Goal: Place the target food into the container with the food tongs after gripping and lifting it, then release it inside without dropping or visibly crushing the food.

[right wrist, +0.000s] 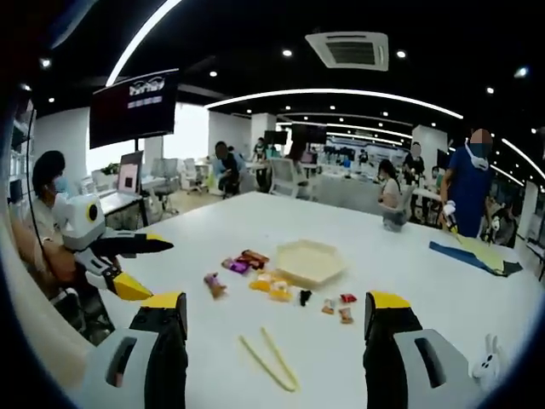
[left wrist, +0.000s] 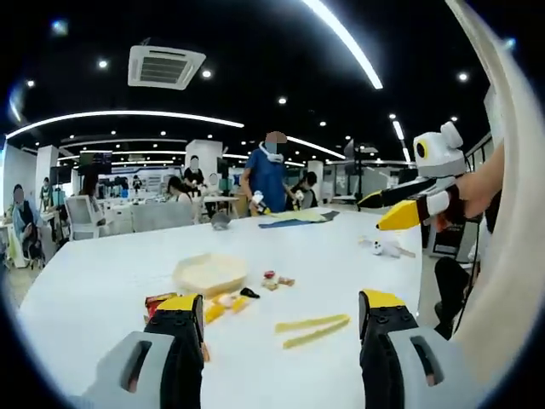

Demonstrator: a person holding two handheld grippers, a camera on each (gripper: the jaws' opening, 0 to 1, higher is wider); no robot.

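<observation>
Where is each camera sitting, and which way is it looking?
Left gripper view: rides on the left gripper, jaws open, looking across the white table at the yellow tongs and hexagonal container; the right gripper and a hand holding it show at the right.
Right gripper view: rides on the right gripper, jaws open, facing the same table; the left gripper shows at the left.
Shared: tongs, container, scattered food pieces.
</observation>
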